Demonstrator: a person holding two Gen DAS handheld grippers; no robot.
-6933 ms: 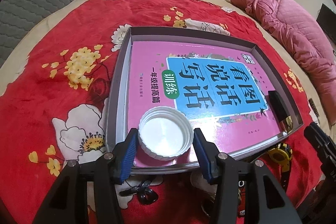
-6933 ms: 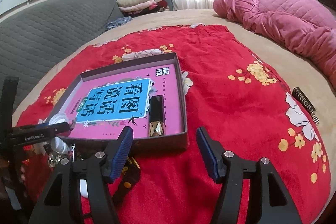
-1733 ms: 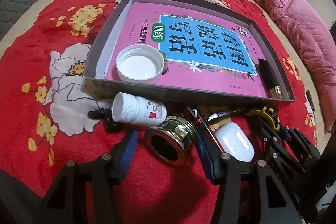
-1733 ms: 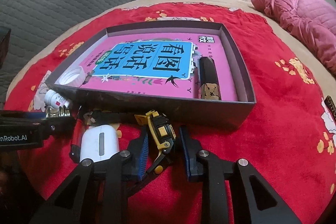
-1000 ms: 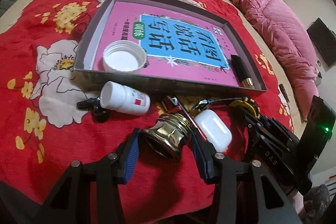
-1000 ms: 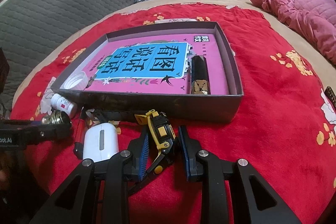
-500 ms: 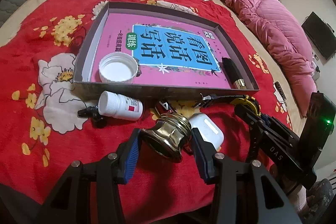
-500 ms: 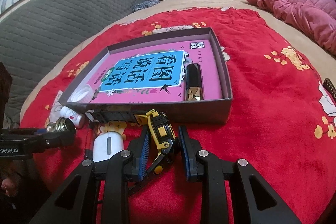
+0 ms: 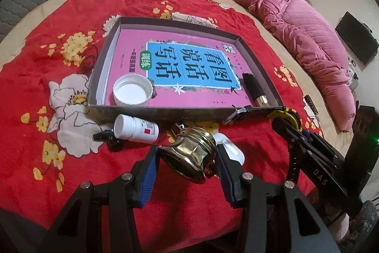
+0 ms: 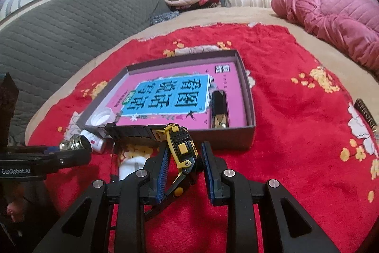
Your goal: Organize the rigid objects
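My left gripper (image 9: 187, 158) is shut on a brass threaded fitting (image 9: 189, 154) and holds it above the red floral blanket, just before the grey box (image 9: 104, 63). My right gripper (image 10: 184, 158) is shut on a yellow-and-black watch (image 10: 181, 146), whose black strap (image 10: 132, 131) hangs out to the left along the box's front wall (image 10: 227, 139). In the box lie a pink book (image 9: 189, 63), a white cap (image 9: 132, 93) and a black-and-gold tube (image 9: 254, 89). Each gripper also appears in the other's view: the left gripper (image 10: 78, 148) and the right gripper (image 9: 291, 129).
On the blanket in front of the box lie a white pill bottle (image 9: 136, 128), a small black piece (image 9: 107, 138) and a white earbud case (image 9: 231, 151). A dark bar (image 10: 366, 114) lies at the far right. A pink quilt (image 10: 331, 16) and a grey sofa back (image 10: 71, 27) border the bed.
Both grippers have risen, lifting the brass fitting and the watch off the blanket. The watch strap now hangs at the height of the box's front wall.
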